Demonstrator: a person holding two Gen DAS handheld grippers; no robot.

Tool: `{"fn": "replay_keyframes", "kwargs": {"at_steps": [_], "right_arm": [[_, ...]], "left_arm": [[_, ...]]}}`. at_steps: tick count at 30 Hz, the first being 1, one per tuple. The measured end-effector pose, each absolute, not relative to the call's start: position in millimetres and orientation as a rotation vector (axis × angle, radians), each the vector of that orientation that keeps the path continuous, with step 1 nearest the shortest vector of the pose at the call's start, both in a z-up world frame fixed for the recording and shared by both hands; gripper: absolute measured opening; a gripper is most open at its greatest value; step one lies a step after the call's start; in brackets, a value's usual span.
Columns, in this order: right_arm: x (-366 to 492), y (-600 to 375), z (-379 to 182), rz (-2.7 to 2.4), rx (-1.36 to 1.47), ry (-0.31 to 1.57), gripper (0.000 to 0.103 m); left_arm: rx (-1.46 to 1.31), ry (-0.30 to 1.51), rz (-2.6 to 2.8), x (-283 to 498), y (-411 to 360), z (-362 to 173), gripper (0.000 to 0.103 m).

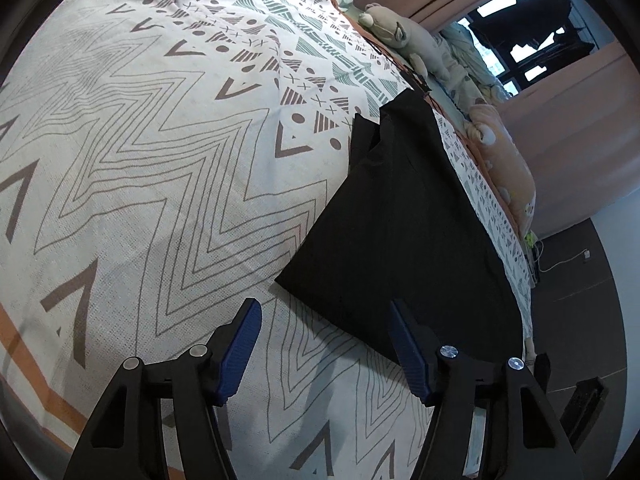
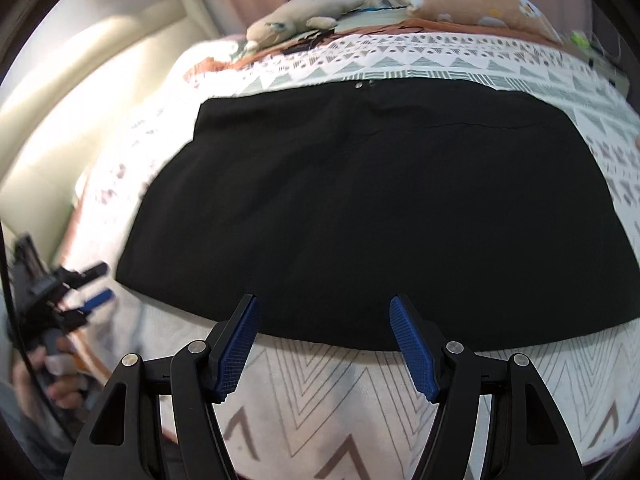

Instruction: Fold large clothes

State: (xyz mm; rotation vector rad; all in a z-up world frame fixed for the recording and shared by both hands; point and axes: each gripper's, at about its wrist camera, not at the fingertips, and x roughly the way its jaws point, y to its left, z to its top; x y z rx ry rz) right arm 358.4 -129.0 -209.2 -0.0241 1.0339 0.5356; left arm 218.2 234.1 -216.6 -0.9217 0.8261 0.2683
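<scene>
Above bedspread (image 1: 140, 168) | left tongs (image 1: 324, 308) apart | right tongs (image 2: 324, 304) apart over black garment (image 2: 372, 208)

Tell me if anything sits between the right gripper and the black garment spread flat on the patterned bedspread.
Nothing visible does. The right gripper is open just short of the black garment's near edge, with only bare patterned bedspread between them.

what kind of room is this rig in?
Most likely a bedroom. A black garment lies flat on a bed with a patterned bedspread, plush toys line the far edge, and pink curtains hang by a window.
</scene>
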Motion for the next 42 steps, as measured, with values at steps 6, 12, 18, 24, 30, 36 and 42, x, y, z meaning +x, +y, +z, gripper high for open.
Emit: {"fn": "replay_keyframes", "kwargs": {"at_steps": [6, 12, 18, 24, 30, 36, 42], "right_arm": [[377, -117, -234, 0.441, -0.058, 1.09, 0.059], [404, -112, -247, 0.408, -0.058, 1.122, 0.053], [437, -101, -247, 0.388, -0.077, 1.124, 0.046], [476, -95, -240, 0.377, -0.034, 1.132, 0.042], [510, -89, -241, 0.368, 0.022, 1.122, 0.042], [549, -84, -246, 0.376, 0.064, 1.122, 0.042], [582, -77, -246, 0.381, 0.087, 1.12, 0.04]], "left_arm": [[-0.958, 0.83, 0.253, 215, 233, -225, 0.065], [-0.981, 0.831, 0.221, 227, 231, -229, 0.065], [-1.025, 0.826, 0.248, 236, 236, -235, 0.056], [-1.022, 0.813, 0.303, 239, 233, -233, 0.047], [-1.064, 0.793, 0.34, 235, 231, -236, 0.047], [-1.103, 0.787, 0.349, 237, 229, -239, 0.05], [-1.162, 0.789, 0.322, 244, 232, -243, 0.057]]}}
